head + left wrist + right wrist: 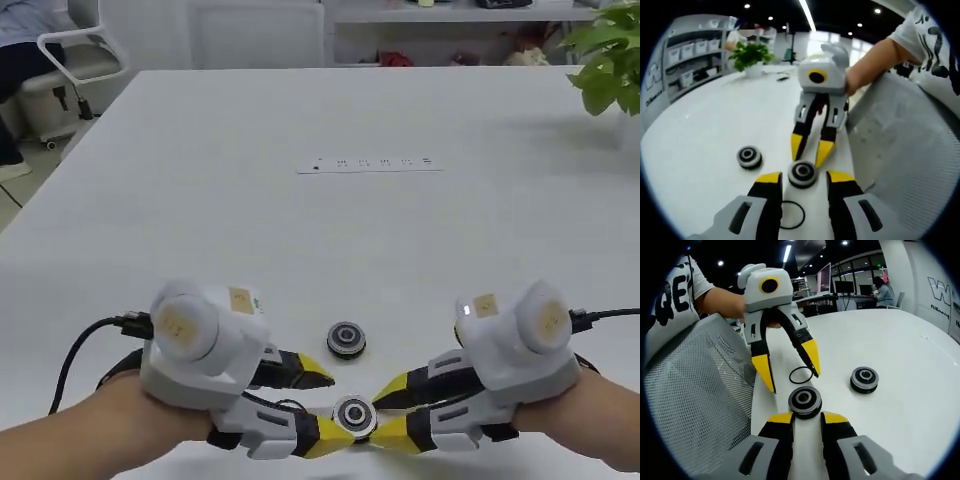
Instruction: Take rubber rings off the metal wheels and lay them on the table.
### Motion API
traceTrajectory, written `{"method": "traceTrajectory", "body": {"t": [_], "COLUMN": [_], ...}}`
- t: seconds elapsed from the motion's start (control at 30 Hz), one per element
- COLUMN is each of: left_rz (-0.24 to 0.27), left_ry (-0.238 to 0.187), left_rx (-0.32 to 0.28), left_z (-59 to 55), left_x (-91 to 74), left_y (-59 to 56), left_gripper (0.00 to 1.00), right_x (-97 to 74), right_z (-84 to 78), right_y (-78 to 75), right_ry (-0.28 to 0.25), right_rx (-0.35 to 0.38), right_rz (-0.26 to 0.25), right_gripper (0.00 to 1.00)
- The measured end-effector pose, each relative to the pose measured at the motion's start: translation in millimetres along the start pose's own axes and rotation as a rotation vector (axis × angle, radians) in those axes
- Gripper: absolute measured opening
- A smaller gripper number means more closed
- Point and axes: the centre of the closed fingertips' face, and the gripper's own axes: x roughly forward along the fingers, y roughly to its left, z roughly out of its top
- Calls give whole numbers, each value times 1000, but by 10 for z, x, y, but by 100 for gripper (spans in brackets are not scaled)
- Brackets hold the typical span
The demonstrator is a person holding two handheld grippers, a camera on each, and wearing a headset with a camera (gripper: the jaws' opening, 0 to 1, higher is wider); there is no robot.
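Left gripper [325, 405] and right gripper [385, 410] are shown tip to tip at the desk's [330, 230] near edge in the head view, a metal wheel [352, 413] between them and a second wheel [346, 339] just beyond. In the left gripper view, jaws are spread wide, one rubber ring [803, 215] lying loose between them. In the right gripper view, jaws are held narrow, empty. Unclamped, the wheel could be nudged off the edge.

A white table [250, 220] stands among a white chair [70, 65], a green plant [610, 55], shelving [687, 60] and ceiling lights [787, 252].
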Motion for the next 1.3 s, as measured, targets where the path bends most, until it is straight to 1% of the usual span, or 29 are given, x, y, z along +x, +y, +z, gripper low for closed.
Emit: {"method": "traceTrajectory", "body": {"t": [0.13,0.43,0.63,0.67,0.73,0.8,0.83,0.87,1.07,1.13,1.17,1.3], "left_rz": [-5,3,24,27,21,19,22,25,30,28,30,43], "left_ry": [12,37,35,37,41,44,45,45,38,33,27,23], "left_rx": [3,27,39,50,76,91,109,110,101,89,68,58], "left_z": [-11,-30,-24,-27,-32,-37,-37,-35,-32,-31,-27,-20], "left_x": [35,111,111,111,118,127,132,133,120,119,120,131], "left_y": [-3,5,35,36,1,-17,-28,-25,-14,-8,6,36], "left_gripper": [32,24,20,19,18,19,19,20,20,19,19,14], "right_x": [4,7,7,8,8,8,8,9,8,4,3,1], "right_z": [6,14,14,14,15,17,14,14,15,10,8,7], "right_y": [6,8,5,6,6,4,1,0,-4,-8,-11,-13], "right_ry": [-5,-14,-18,-18,-21,-25,-27,-29,-38,-39,-39,-43], "right_rx": [3,16,16,16,21,26,31,32,43,50,52,57], "right_rz": [4,4,3,3,3,3,4,4,6,8,8,8], "right_gripper": [15,15,14,14,14,14,14,14,13,12,12,11]}}
